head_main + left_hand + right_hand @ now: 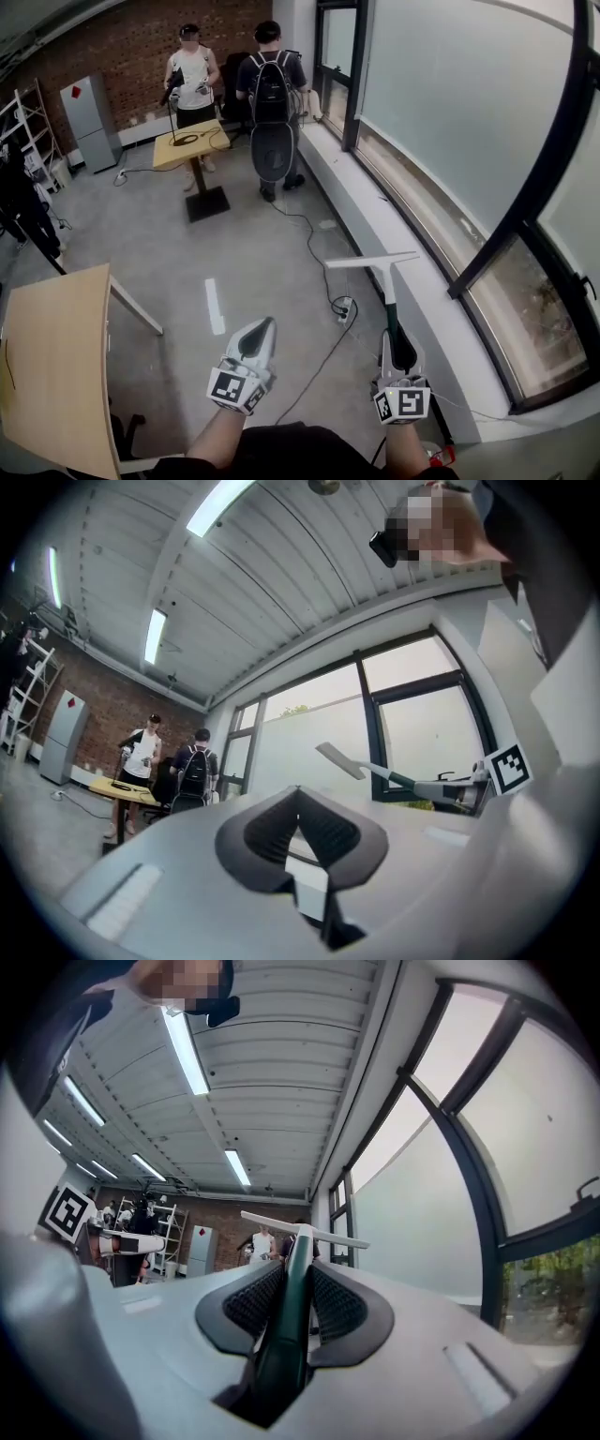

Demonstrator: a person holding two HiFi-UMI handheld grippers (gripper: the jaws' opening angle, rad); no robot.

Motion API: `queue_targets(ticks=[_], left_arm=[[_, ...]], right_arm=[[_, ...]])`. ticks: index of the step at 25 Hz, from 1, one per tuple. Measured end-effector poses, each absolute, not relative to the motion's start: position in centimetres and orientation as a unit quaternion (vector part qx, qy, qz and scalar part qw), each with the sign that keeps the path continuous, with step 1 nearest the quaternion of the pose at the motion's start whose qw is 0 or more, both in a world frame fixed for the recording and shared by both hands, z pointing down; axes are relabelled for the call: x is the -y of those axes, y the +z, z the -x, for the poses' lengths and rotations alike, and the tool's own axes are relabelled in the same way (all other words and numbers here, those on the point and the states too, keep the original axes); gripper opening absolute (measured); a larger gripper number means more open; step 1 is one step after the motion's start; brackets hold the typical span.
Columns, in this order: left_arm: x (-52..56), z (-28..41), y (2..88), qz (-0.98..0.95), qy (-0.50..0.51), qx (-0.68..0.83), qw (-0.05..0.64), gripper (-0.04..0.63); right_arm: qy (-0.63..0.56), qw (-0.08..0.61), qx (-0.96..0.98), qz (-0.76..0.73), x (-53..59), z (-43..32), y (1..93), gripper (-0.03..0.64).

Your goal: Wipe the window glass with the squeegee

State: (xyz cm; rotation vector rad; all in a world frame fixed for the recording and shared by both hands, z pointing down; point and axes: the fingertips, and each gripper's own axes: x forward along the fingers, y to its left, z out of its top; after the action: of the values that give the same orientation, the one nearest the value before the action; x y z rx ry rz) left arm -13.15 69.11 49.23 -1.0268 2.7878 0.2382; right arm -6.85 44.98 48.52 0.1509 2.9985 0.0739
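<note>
Right tongs (pixel 400 349): closed tight on the dark green handle of the squeegee (pixel 385 281); in the right gripper view (pixel 287 1290) the handle runs up between the two ribbed pads.
Squeegee: held out from the right tongs, its pale blade crosswise at the far end, over the floor (pixel 244 253) just beside the white ledge (pixel 375 220); the blade is apart from the glass.
Left tongs (pixel 263 329): jaws brought together with nothing between them, as the left gripper view (pixel 298 803) shows; held out level beside the right tongs, well apart from the squeegee.
Window glass (pixel 450 103): a tall row of panes in dark frames along the right, above the ledge.
Wooden surface (pixel 56 356): near left, bare top.
Cable (pixel 314 234): black, trailing across the floor.
Two people (pixel 272 75): at the far end by a small surface (pixel 187 148), in front of a brick wall.
</note>
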Motion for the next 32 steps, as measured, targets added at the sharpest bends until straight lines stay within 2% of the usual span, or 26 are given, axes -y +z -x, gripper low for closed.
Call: queue_targets(ticks=[13, 24, 32], left_arm=[[-58.2, 13.7, 49.9, 0.480, 0.092, -0.870, 0.062, -0.002], [-53.7, 21.3, 49.1, 0.584, 0.097, -0.803, 0.065, -0.002], [-52.4, 25.7, 49.3, 0.645, 0.105, -0.756, 0.044, -0.002]], right_arm=[[0.019, 0.061, -0.995, 0.074, -37.4, 3.1, 49.7, 0.098], [0.036, 0.075, -0.976, 0.203, -36.8, 5.2, 48.1, 0.098], [0.047, 0.055, -0.956, 0.284, -38.3, 7.1, 48.1, 0.098]])
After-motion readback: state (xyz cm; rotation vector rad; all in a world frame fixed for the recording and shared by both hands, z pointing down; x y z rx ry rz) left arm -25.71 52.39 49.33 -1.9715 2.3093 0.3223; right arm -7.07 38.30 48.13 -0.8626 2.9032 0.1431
